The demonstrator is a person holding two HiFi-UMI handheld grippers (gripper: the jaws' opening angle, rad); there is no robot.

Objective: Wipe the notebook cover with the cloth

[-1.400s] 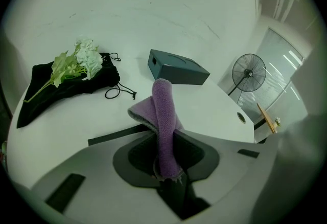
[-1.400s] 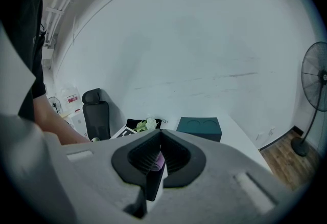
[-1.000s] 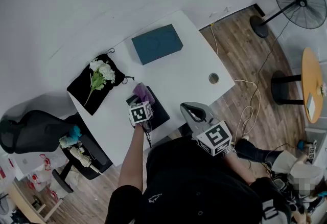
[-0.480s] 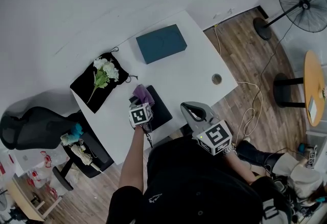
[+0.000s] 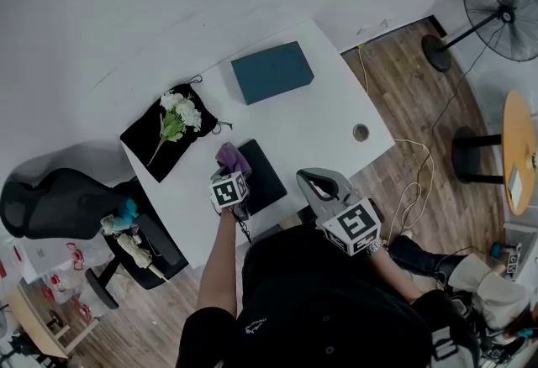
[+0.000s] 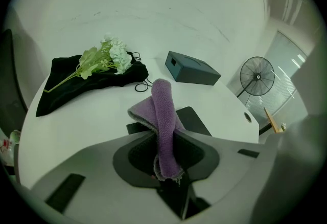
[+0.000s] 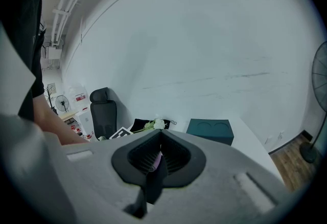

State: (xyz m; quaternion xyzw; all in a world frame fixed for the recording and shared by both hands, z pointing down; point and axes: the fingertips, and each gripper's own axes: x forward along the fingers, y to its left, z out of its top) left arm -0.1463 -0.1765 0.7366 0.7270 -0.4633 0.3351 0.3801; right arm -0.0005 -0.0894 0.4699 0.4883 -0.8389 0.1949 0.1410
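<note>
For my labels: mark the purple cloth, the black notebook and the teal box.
purple cloth (image 6: 162,115), left gripper view, middle of its long fold
black notebook (image 5: 266,174), head view, bare cover right of the cloth
teal box (image 5: 271,72), head view, centre of its top

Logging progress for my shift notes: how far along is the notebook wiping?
Done: the left gripper is shut on the purple cloth. In hand: cloth held at the edge of the black notebook; contact unclear. Left: wiping the cover. The right gripper idles, shut.
</note>
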